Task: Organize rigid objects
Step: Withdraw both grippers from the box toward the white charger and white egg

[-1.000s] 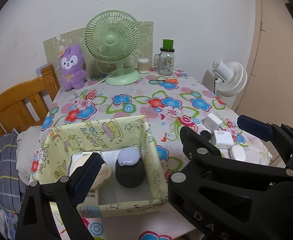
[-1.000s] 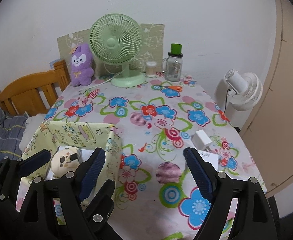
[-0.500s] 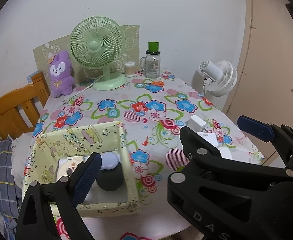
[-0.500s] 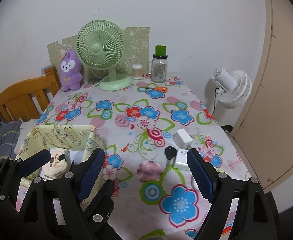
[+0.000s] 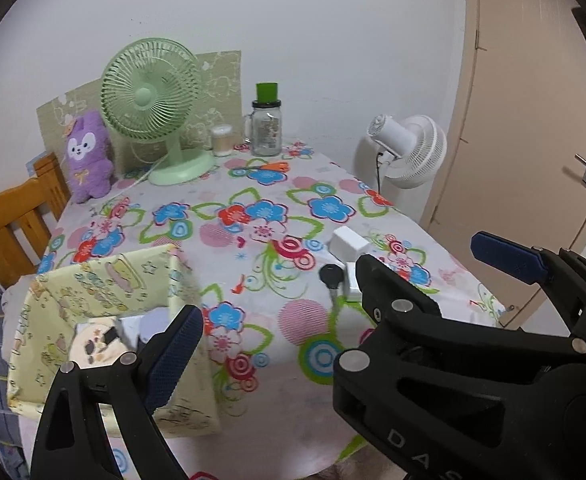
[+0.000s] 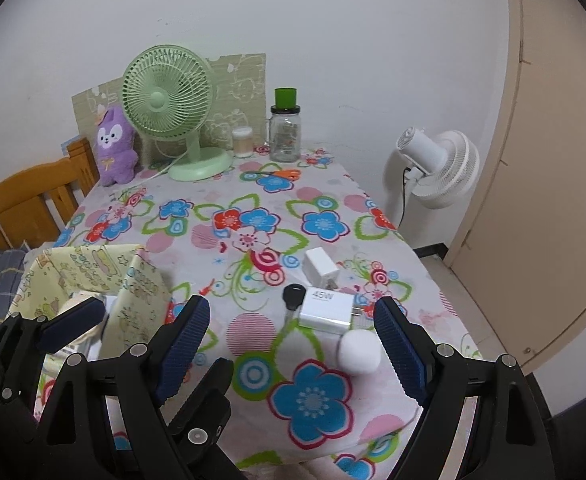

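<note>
A yellow patterned fabric box (image 5: 105, 284) (image 6: 141, 284) sits at the table's near left and holds a round cream item (image 5: 93, 346) and other things. On the near right lie a white 45W charger (image 6: 325, 310), a smaller white charger (image 6: 320, 266) (image 5: 347, 242), a black key (image 6: 293, 294) (image 5: 331, 274) and a white rounded case (image 6: 360, 352). My right gripper (image 6: 293, 340) is open, hovering before these items. My left gripper (image 5: 333, 304) is open and empty, above the table's near edge beside the box.
A green desk fan (image 6: 169, 96), purple plush (image 6: 115, 146), glass jar with green lid (image 6: 285, 130) and small cup (image 6: 241, 142) stand at the table's far edge. A white floor fan (image 6: 439, 168) and door are right. A wooden chair (image 6: 25, 200) is left.
Both grippers have drawn back and shifted right; the table looks farther away, the box slid to the left of both views, and the chargers, key and white case came into the right wrist view.
</note>
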`<move>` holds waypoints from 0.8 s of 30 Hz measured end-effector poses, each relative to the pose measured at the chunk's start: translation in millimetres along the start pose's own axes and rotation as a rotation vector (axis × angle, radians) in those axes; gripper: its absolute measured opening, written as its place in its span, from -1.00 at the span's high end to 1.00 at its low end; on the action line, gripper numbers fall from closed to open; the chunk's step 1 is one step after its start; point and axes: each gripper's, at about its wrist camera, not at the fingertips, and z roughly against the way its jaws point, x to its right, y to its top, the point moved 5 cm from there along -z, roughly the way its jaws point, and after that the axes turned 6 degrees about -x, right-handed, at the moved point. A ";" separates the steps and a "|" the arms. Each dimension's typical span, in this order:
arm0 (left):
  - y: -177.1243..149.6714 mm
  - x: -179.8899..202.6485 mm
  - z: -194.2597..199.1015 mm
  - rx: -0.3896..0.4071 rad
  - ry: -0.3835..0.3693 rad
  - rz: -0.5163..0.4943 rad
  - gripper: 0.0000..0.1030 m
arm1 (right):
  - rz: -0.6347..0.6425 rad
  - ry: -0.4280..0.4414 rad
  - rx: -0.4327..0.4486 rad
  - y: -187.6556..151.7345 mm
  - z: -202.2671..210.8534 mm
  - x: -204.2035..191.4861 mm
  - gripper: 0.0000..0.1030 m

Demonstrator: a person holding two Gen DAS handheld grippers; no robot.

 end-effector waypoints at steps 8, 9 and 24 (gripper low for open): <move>-5.5 15.5 -12.3 -0.015 -0.025 -0.017 -0.87 | -0.017 -0.003 -0.016 -10.0 -7.8 17.6 -0.68; -6.3 17.2 -14.1 -0.017 -0.029 -0.018 -0.87 | -0.017 -0.004 -0.017 -11.0 -8.8 18.9 -0.68; -17.5 37.2 -62.0 -0.091 -0.059 -0.026 -0.87 | -0.075 -0.027 -0.099 -34.3 -52.6 57.2 -0.68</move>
